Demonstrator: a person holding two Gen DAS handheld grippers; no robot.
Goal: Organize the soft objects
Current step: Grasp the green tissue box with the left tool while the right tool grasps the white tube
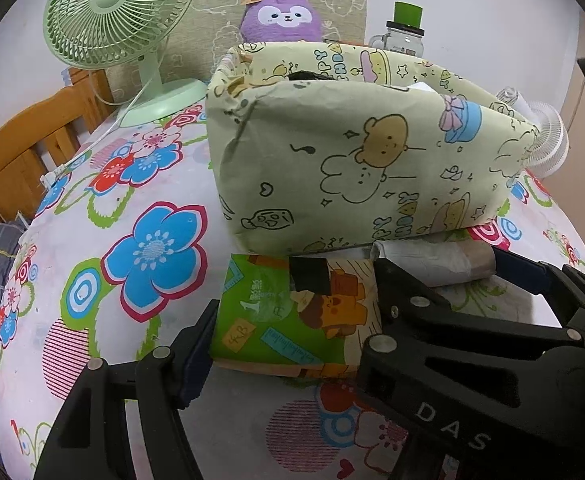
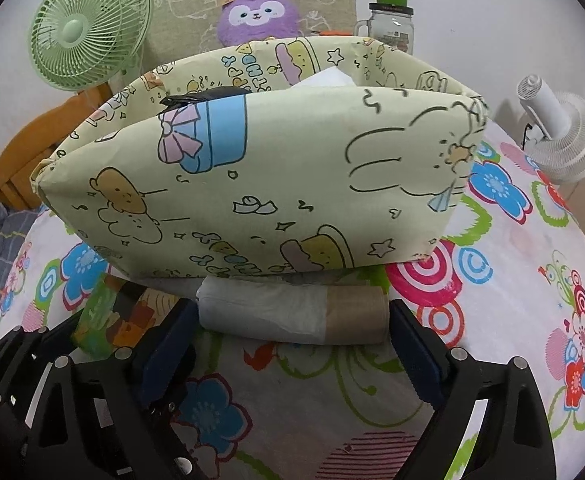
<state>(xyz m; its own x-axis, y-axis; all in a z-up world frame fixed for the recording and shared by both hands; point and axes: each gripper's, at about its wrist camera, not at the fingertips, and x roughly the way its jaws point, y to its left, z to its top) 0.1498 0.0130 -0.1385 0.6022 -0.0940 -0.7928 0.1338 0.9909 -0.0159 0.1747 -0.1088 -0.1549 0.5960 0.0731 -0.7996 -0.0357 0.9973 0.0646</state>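
Note:
A green tissue pack (image 1: 288, 320) with a cartoon print lies on the floral cloth in front of a paper-covered cartoon box (image 1: 352, 152). My left gripper (image 1: 292, 308) is shut on the pack, a pad on each short side. Beside it to the right lies a roll of white bags on a cardboard tube (image 2: 292, 312). The right gripper (image 2: 292, 320) is shut on it, one pad against each end. The box (image 2: 252, 184) stands open-topped just behind both items, with something black and something white showing inside. The pack's corner (image 2: 100, 316) shows at lower left in the right wrist view.
Behind the box are a purple plush (image 1: 280, 16), a glass jar with a green lid (image 1: 406, 32), a green table fan (image 1: 120, 20) with its cord, and a small white fan (image 2: 564, 132). A wooden chair (image 1: 32, 148) stands at the left table edge.

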